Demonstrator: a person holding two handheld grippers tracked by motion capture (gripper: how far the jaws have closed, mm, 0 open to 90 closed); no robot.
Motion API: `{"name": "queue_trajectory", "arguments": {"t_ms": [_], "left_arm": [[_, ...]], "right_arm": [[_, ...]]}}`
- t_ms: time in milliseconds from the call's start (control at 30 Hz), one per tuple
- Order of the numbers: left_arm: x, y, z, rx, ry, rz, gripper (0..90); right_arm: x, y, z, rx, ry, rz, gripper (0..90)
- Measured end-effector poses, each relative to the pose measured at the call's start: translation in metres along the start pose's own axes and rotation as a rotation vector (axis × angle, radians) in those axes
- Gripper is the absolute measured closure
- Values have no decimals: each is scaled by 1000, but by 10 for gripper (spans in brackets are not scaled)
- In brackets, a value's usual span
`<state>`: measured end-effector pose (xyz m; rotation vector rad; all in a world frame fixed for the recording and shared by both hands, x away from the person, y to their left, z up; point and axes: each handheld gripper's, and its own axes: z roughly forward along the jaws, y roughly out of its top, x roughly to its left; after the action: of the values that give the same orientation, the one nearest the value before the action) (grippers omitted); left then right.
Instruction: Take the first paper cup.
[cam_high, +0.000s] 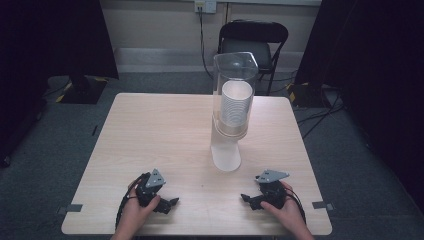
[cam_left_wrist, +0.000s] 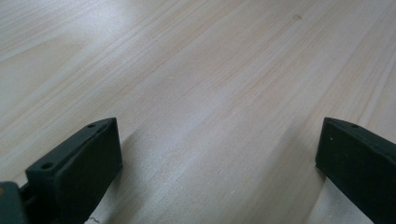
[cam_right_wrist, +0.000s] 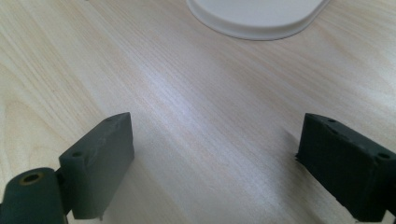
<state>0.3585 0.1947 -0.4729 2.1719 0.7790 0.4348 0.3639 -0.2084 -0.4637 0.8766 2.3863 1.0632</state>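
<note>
A tall clear cup dispenser (cam_high: 234, 92) stands mid-table, holding a stack of white paper cups (cam_high: 236, 102), on a white base (cam_high: 226, 159). The rounded edge of that base (cam_right_wrist: 258, 18) appears at the top of the right gripper view. My left gripper (cam_high: 173, 202) rests low at the table's near left, a hand around it, jaws wide apart with only bare wood between them (cam_left_wrist: 219, 154). My right gripper (cam_high: 245, 198) sits at the near right, pointing toward the left one, open and empty (cam_right_wrist: 215, 154).
The light wooden table (cam_high: 165, 130) has tape marks at its near corners. A black chair (cam_high: 252, 37) stands behind the far edge. Dark curtains hang at both sides, and cables lie on the grey floor at the right.
</note>
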Motion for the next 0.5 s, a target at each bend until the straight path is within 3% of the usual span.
{"name": "queue_trajectory", "arguments": {"t_ms": [500], "left_arm": [[0, 0, 0, 0, 5, -1, 0]], "right_arm": [[-2, 0, 0, 2, -18, 15, 96]]}}
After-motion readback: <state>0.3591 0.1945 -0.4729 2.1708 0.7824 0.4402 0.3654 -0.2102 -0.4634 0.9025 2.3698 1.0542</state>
